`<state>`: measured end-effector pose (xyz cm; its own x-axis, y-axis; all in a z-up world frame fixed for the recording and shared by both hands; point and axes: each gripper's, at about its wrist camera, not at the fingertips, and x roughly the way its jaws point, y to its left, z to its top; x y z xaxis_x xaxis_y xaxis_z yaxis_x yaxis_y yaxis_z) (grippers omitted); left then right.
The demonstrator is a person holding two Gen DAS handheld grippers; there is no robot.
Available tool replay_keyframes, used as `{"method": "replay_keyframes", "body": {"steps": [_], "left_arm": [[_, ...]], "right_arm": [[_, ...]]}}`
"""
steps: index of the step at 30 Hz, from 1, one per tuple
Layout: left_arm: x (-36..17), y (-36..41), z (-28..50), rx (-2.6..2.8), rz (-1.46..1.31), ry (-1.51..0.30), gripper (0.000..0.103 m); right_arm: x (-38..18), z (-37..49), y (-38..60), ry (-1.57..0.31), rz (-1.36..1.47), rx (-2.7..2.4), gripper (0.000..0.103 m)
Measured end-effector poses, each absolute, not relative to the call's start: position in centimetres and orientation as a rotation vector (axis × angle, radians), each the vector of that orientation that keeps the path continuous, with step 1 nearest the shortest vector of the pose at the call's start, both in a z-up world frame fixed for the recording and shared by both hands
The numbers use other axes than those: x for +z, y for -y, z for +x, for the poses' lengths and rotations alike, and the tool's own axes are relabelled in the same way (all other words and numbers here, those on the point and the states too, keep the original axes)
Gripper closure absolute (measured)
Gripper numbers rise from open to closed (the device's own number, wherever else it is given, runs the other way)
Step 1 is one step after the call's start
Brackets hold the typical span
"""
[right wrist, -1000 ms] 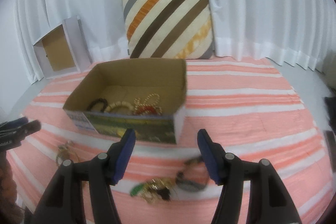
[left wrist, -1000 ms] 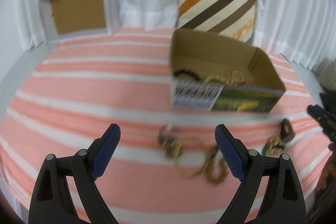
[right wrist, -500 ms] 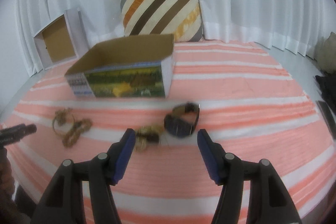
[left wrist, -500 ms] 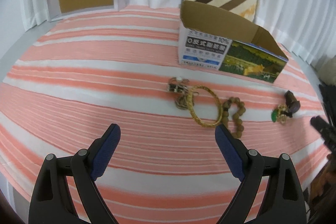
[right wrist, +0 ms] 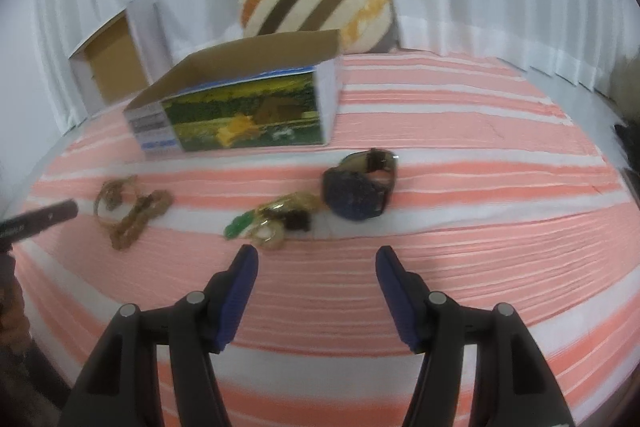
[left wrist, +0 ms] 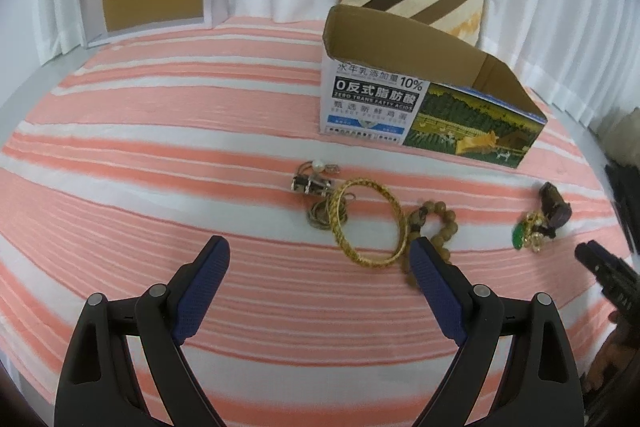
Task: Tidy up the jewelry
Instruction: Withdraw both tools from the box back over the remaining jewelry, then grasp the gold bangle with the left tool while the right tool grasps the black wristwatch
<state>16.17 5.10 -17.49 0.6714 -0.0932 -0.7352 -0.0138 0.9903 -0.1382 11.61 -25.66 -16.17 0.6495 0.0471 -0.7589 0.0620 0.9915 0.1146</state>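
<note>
Both tongs hang open, holding nothing. The left tongs (left wrist: 320,259) should straddle the gold bangle's (left wrist: 368,221) near rim. Then lift cleanly toward the box (left wrist: 424,99).

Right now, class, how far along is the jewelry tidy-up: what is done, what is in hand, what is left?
Done: nothing can be confirmed, since the cardboard box hides its inside. In hand: nothing; the left tongs and right tongs are open and empty above the striped cloth. Left: the gold bangle, wooden bead bracelet, pearl piece, green pendant cluster and dark watch lie outside the box.
</note>
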Motion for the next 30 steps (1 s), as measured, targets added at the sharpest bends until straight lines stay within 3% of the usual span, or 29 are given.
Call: {"method": "replay_keyframes", "body": {"steps": [12,17,18,19,20,30], "left_arm": [[-18.2,-4.6,18.5,-0.035,-0.121,-0.855,0.015],[-19.2,-3.6,19.7,-0.031,-0.078,-0.898,0.037],[-19.4,-3.5,19.8,-0.027,-0.076,-0.907,0.056],[-19.7,-3.5,19.8,-0.025,-0.075,-0.919,0.085],[-20.0,-3.5,19.9,-0.032,-0.079,-0.926,0.094],[-18.1,-6.1,17.0,-0.014,-0.133,-0.849,0.098]], "right_arm": [[-16.4,15.1,28.8,-0.888,0.236,-0.050,0.041],[-16.5,14.7,28.4,-0.891,0.211,-0.044,0.041],[-16.4,14.6,28.4,-0.890,0.208,-0.041,0.040],[-16.4,14.6,28.3,-0.890,0.202,-0.039,0.041],[-16.4,14.5,28.2,-0.889,0.196,-0.038,0.041],[-16.5,14.7,29.4,-0.883,0.226,-0.046,0.041]]}}
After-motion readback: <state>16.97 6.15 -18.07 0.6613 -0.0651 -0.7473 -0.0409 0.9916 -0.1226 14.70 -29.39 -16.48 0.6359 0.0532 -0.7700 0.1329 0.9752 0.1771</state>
